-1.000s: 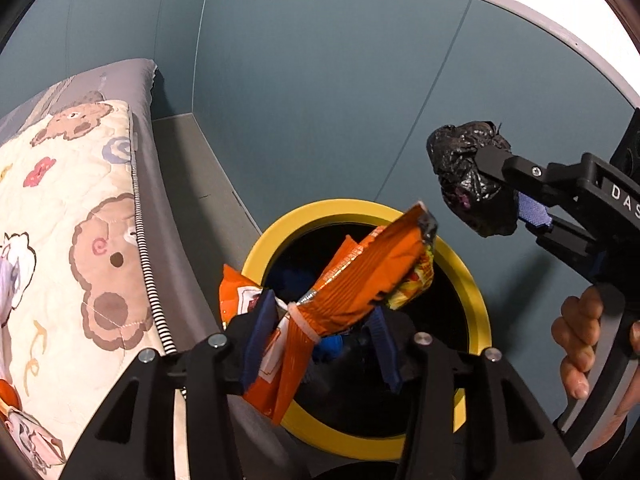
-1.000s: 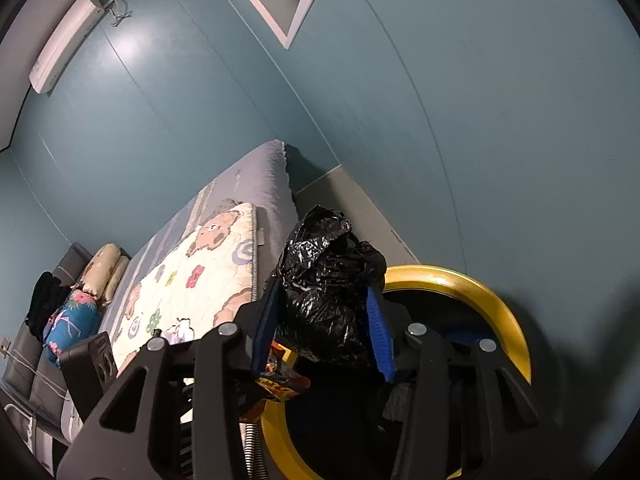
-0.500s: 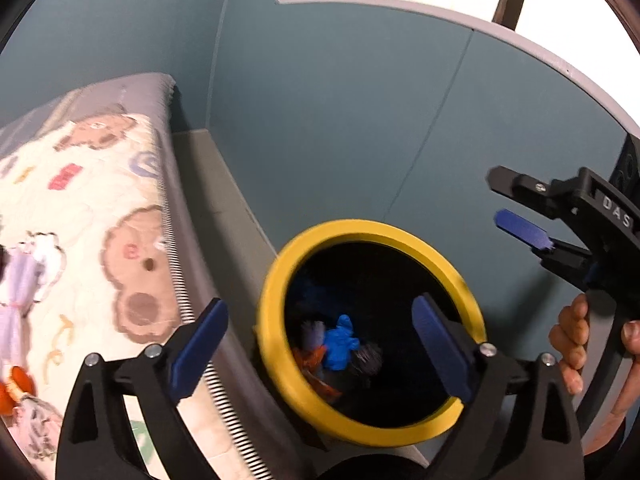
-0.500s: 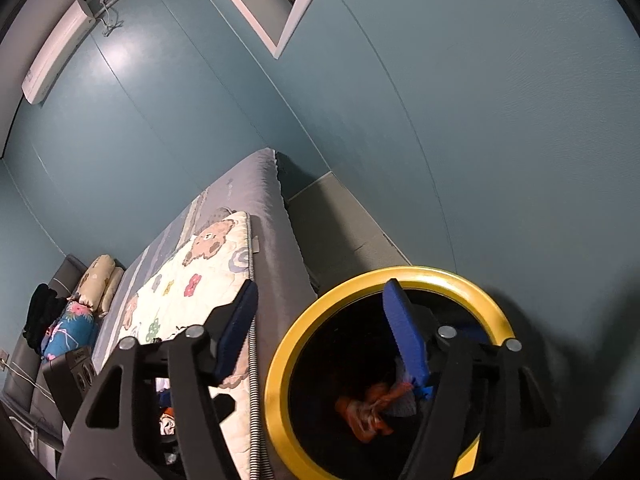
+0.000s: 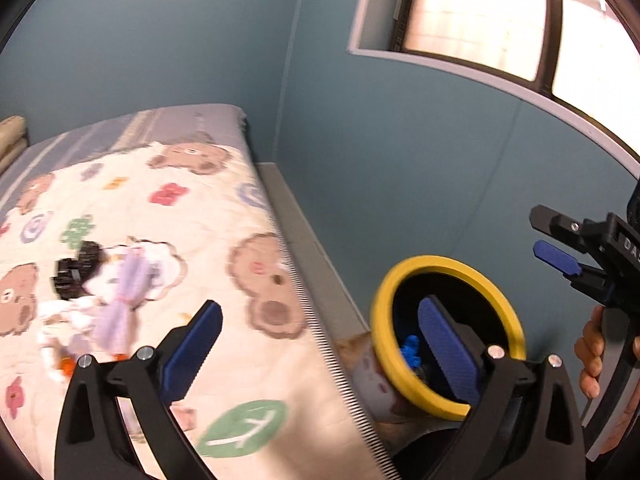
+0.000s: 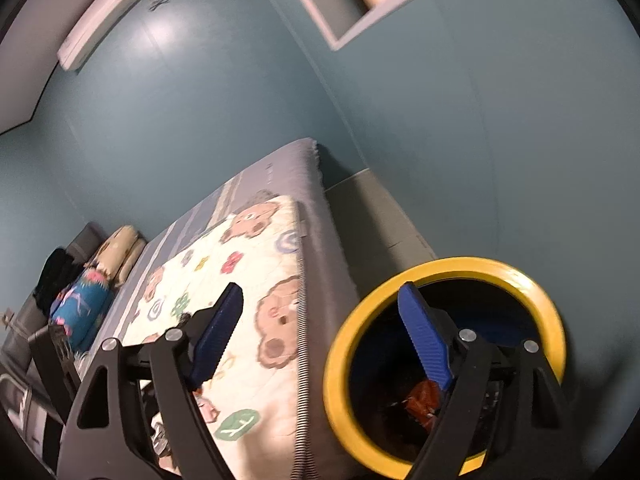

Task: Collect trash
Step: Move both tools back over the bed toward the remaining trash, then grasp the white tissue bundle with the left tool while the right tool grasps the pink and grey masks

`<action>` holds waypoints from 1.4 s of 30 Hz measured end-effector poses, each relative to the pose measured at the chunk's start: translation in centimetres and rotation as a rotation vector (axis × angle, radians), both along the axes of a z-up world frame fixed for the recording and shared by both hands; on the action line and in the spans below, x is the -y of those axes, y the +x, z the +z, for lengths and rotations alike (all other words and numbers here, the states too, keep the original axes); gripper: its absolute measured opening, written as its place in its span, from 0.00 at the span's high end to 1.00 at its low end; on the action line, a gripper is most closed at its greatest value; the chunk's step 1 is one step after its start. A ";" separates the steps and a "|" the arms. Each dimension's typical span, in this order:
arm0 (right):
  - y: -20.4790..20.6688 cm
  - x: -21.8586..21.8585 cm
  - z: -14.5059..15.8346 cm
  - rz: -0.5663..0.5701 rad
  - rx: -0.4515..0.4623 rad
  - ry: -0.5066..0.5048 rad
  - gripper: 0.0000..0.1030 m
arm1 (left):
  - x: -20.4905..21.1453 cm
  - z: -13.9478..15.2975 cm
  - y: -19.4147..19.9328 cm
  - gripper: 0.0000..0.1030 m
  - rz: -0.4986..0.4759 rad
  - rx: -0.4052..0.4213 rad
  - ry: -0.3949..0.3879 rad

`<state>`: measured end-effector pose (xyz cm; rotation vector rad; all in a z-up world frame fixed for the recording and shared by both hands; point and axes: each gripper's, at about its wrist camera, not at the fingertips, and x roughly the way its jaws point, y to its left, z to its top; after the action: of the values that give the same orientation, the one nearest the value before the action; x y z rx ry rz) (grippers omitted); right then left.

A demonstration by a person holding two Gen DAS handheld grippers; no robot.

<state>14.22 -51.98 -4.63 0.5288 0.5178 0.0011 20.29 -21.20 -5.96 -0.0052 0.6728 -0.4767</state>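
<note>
A yellow-rimmed trash bin (image 5: 492, 280) stands on the floor between the bed and the wall; it also shows in the right wrist view (image 6: 532, 280). Orange and blue trash (image 6: 420, 396) lies inside it. My left gripper (image 5: 320, 344) is open and empty, over the bed's edge just left of the bin. My right gripper (image 6: 320, 336) is open and empty, beside the bin; it also shows in the left wrist view (image 5: 556, 258). On the bear-print quilt (image 5: 240, 208) lie a purple wrapper (image 5: 124, 296), a black crumpled piece (image 5: 76, 268) and white scraps.
The bed with grey sheet (image 6: 316, 184) fills the left. A narrow floor strip (image 5: 304, 240) runs between bed and blue wall (image 5: 400, 160). A window (image 5: 500, 12) is above. Pillows (image 6: 120, 248) and a blue bundle (image 6: 80, 308) lie at the bed's far end.
One second ago the left gripper held an orange wrapper and the right a black bag over the bin. Both opened and dropped them in. Both views have since swung left toward the bed.
</note>
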 end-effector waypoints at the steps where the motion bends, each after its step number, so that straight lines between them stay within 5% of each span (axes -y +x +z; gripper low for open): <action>1: 0.1 -0.6 0.2 0.016 0.002 -0.004 0.26 | -0.9 0.2 0.1 0.08 0.014 0.006 0.001; 19: 3.1 -13.1 2.8 0.270 0.012 -0.092 0.24 | -13.6 0.2 0.7 0.08 0.268 0.028 0.071; 42: 7.4 -25.9 -3.8 0.533 -0.127 -0.208 0.24 | -24.8 -5.5 3.4 0.08 0.473 -0.094 0.128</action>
<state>21.57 -26.05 -8.40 0.1763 0.7616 0.4199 23.70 3.60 -11.43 -0.0652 0.7662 0.0224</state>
